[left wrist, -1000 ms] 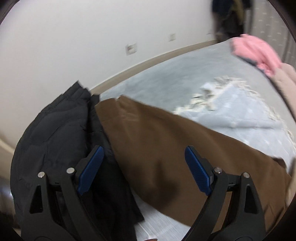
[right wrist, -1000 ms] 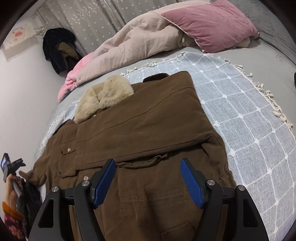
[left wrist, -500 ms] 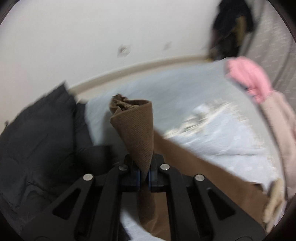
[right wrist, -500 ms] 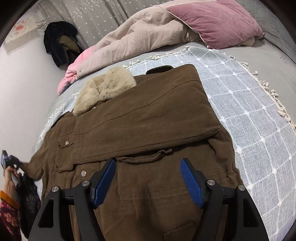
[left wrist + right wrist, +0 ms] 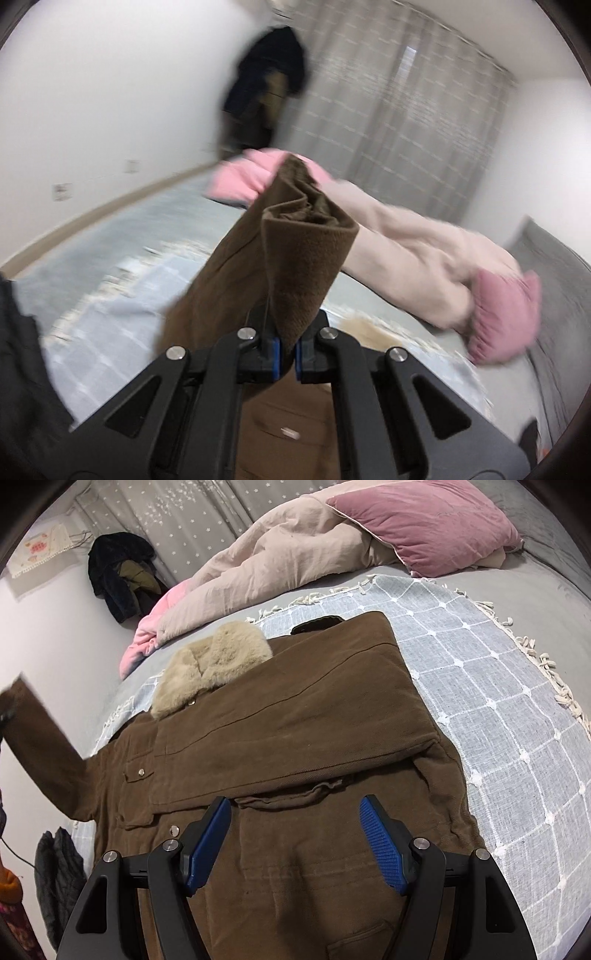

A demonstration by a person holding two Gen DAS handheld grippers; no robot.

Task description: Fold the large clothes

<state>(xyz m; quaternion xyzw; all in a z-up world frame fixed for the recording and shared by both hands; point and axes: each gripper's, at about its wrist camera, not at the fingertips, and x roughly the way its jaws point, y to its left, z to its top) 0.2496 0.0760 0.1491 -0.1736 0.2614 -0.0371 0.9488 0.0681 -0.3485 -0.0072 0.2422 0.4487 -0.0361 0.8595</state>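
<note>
On the bed, a brown coat (image 5: 295, 746) lies spread over a pale checked blanket (image 5: 509, 716), and everything else sits around that coat. At the coat's far left edge, its sleeve (image 5: 40, 753) is lifted off the blanket and held up in the air; the left gripper (image 5: 287, 354) has its blue pads pressed tight on the sleeve's cuff (image 5: 306, 251), which stands up bunched above the closed jaws. Left of the coat's lower part, a dark garment (image 5: 55, 878) hangs at the bed's side. At the coat's top sits its cream fur collar (image 5: 214, 664), with the other sleeve folded across the chest. Over the coat's lower half hovers the right gripper (image 5: 295, 845), jaws wide apart and holding nothing. Beyond the collar lie a beige quilt (image 5: 280, 561) and a pink pillow (image 5: 428, 524).
</note>
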